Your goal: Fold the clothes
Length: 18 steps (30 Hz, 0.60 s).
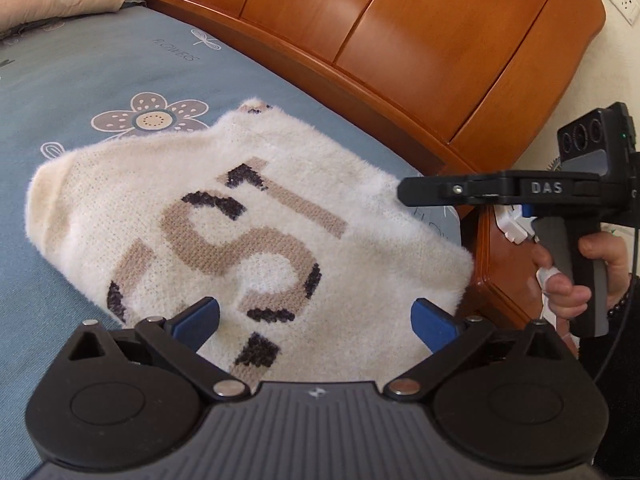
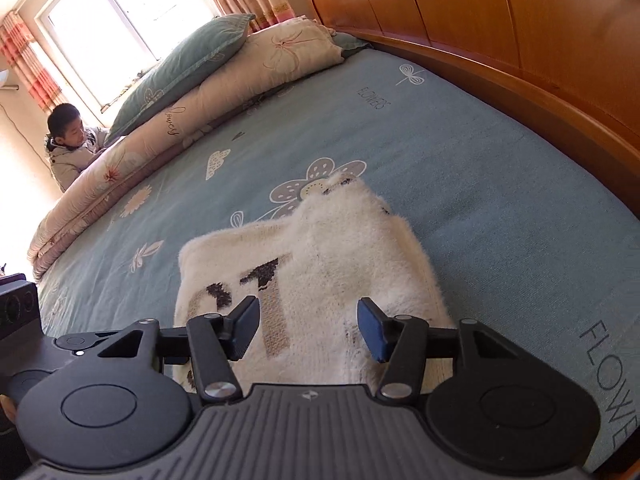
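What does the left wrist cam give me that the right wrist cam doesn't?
Left wrist only: the right gripper seen side-on, the hand on its handle, wall sockets. Right wrist only: the window, stacked pillows, a person beside the bed. Both: the fuzzy white sweater on the blue sheet, wooden headboard, open blue-padded fingers.

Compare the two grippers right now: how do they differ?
The left gripper is spread wider than the right gripper. The left looks over the sweater's number pattern; the right looks over its plain fluffy edge. Both are open, holding nothing, with blue pads.
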Each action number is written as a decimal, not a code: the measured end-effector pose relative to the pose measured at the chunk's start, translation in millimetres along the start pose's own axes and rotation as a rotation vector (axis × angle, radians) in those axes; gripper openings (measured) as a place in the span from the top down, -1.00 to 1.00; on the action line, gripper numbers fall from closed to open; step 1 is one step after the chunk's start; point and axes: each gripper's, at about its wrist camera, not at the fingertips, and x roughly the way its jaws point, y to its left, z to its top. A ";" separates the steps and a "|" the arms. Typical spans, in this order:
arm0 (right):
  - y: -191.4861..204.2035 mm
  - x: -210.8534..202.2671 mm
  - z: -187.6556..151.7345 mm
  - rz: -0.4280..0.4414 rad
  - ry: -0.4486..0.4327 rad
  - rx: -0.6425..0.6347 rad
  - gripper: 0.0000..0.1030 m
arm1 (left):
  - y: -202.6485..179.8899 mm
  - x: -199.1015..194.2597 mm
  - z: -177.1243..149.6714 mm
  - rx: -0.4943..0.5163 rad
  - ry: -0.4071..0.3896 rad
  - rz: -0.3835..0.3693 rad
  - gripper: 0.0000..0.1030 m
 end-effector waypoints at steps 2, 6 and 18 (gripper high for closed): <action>5.3 -17.3 -15.0 0.023 0.012 -0.013 -0.15 | -3.4 -5.0 -8.5 0.027 0.004 0.041 -0.96; -8.0 -19.3 -43.6 -0.007 0.072 0.023 -0.15 | -15.4 -10.0 -20.3 0.089 0.012 0.134 -0.96; 55.7 -12.5 -56.6 -0.044 0.056 -0.052 -0.26 | -33.5 -62.2 -59.7 0.178 -0.085 0.338 -0.98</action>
